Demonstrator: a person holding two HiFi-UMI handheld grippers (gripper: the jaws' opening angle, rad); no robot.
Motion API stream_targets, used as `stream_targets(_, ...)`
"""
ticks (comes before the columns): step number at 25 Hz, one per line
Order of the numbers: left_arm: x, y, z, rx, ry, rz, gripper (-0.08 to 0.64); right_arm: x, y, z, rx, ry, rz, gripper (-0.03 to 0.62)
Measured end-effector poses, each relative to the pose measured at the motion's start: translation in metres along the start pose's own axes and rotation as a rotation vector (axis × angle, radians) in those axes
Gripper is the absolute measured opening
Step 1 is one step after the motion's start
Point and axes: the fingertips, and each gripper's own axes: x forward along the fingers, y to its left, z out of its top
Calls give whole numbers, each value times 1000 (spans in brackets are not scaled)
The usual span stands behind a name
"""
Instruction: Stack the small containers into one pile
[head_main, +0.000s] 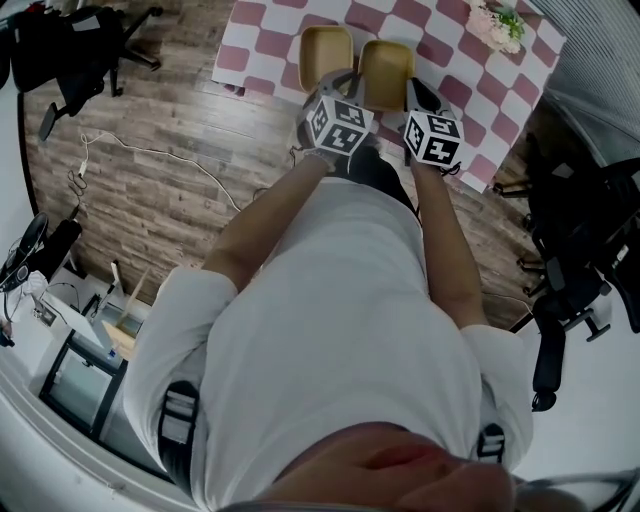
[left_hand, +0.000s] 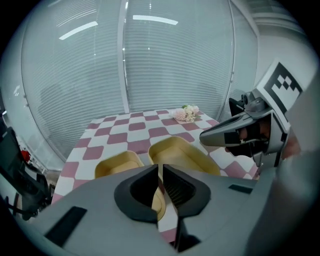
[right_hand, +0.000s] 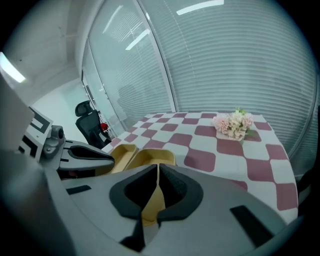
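two yellow containers (head_main: 327, 50), one pink flower bunch (head_main: 497, 25), one checkered table (head_main: 262, 45), one person (head_main: 330, 330).

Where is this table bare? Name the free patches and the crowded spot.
Crowded: the near edge of the table, where the left container and right container sit side by side, with the left gripper and right gripper close by, jaws shut. Free: the checkered stretch between them and the flowers, and the strip beyond them to the far edge.

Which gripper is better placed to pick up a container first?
Right, slightly. The right gripper points straight at the near rim of the right container, while the left gripper aims between it and the left container. Both have jaws together and must open first.
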Motion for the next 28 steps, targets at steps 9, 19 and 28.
stream_targets(9, -35, 13, 20, -62, -65, 15, 112, -23, 26, 41, -47, -80, 46, 85)
stream_targets(19, -68, 65, -13, -178, -61, 137, 112, 6, 103, 39, -131, -30, 206, 101)
stream_targets(28, -70, 84, -38, -251, -29, 145, 115, 18, 129, 38, -153, -4, 243, 101)
